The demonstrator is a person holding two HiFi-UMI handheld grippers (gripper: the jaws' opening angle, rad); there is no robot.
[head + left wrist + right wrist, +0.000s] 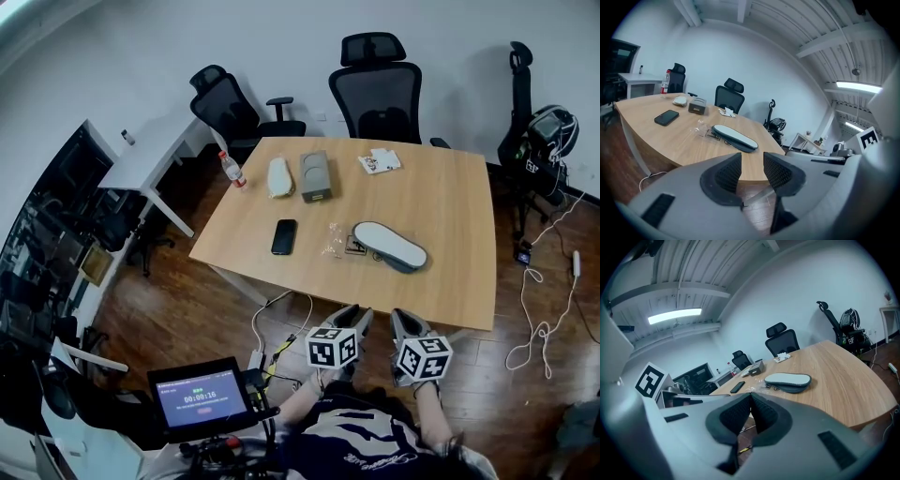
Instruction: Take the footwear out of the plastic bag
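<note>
Head view: footwear (389, 246) on table (450, 202); left gripper (752, 171) parted; right gripper (751, 414) closed.

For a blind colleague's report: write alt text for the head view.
A flat pale slipper with a dark sole lies on a light wooden table, crumpled clear plastic at its left end and a black phone further left. Below the near edge a person holds the left gripper, jaws apart, and the right gripper, jaws together, both empty.

Head cam: high, steeply down; left gripper (353, 316), right gripper (405, 321) at btm, table (450, 216) ahead of them. Gripper cams: low, along own jaws; all 3 share table w/ slipper (735, 137) beyond tips.
</note>
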